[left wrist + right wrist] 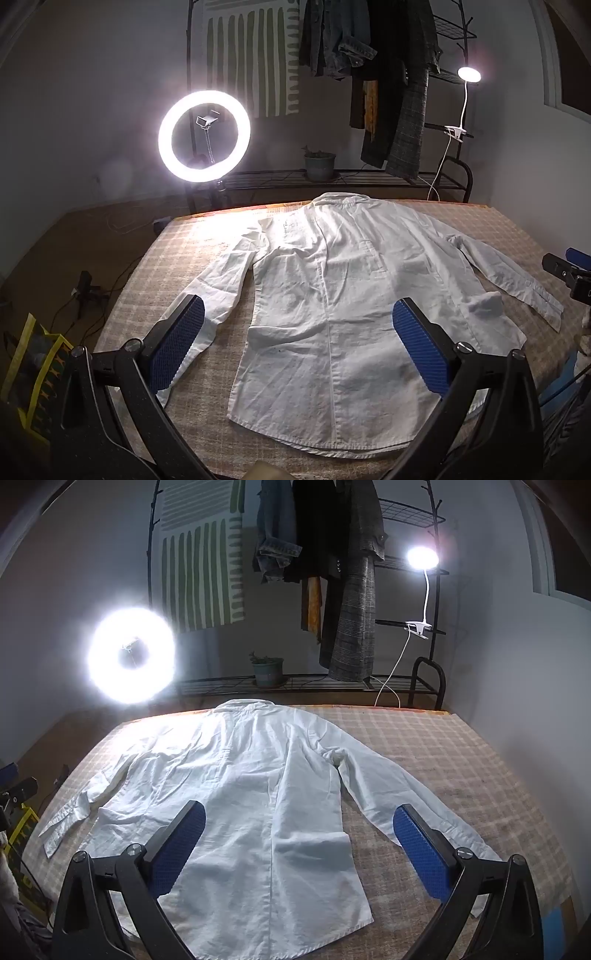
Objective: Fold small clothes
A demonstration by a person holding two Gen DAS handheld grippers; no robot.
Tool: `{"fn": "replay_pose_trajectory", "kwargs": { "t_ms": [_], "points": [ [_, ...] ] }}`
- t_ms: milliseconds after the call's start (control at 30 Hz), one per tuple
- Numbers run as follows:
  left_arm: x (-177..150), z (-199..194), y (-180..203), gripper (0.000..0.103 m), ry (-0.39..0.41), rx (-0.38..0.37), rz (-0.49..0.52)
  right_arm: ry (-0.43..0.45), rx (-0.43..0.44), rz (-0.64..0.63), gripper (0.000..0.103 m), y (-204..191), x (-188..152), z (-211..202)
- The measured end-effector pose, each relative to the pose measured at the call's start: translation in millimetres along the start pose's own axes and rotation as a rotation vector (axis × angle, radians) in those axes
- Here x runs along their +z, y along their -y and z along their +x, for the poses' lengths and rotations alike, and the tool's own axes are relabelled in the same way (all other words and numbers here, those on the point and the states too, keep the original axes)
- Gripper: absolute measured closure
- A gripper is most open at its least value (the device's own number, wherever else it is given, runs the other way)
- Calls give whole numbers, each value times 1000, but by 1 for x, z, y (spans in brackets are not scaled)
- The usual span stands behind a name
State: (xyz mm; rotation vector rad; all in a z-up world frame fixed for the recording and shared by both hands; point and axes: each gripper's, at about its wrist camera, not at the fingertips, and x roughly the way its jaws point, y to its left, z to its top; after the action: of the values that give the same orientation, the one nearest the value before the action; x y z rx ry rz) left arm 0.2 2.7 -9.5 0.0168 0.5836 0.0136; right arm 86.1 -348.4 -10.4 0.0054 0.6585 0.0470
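A white long-sleeved shirt (332,295) lies spread flat on the checked table cover, collar at the far edge, hem toward me, both sleeves angled outward. My left gripper (299,321) hovers above the shirt's lower part, jaws wide apart and nothing between the blue pads (181,343). In the right wrist view the same shirt (236,794) fills the middle, and my right gripper (299,827) hangs open over its lower right side near the right sleeve (399,797). The right gripper's tip (569,269) shows at the right edge of the left wrist view.
The checked table cover (461,760) runs to a far edge below a black rack with hanging clothes (399,110). A bright ring light (204,136) stands at the far left, a clip lamp (469,74) at the far right, and a potted plant (320,164) between them. A yellow-edged bag (37,373) sits left of the table.
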Motion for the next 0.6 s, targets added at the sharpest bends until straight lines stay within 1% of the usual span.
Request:
{"fn": "replay_pose_trajectory", "kwargs": {
  "t_ms": [600],
  "points": [
    [3, 0, -2, 0, 5, -2, -5, 0, 1, 3, 0, 1, -2, 0]
  ]
}}
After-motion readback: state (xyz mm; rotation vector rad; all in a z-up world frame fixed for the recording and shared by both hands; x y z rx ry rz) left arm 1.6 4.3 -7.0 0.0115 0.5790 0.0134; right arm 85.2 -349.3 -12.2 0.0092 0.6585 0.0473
